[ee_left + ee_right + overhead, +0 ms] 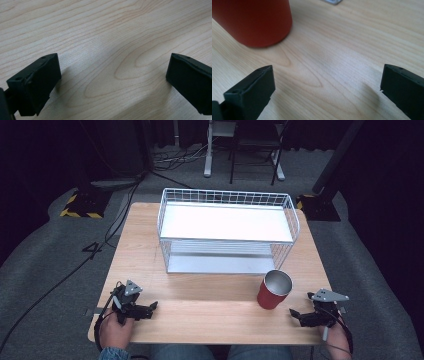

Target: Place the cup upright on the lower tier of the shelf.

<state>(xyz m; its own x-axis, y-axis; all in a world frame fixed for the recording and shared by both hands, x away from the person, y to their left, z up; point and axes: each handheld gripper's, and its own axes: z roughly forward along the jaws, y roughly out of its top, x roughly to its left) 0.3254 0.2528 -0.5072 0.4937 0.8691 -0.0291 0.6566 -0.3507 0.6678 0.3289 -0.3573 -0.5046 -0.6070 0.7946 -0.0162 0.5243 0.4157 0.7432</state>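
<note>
- High view: your table [210,310] carries a wire basket [227,230] at the back.
- Red cup [274,290] stands upright before it, nearer your right gripper [299,316], up-left of it.
- Both grippers, left [150,309] too, are apart, empty.

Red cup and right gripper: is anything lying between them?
No. Bare wooden table separates the red cup from the right gripper; the high view and right gripper view both show it.
</note>
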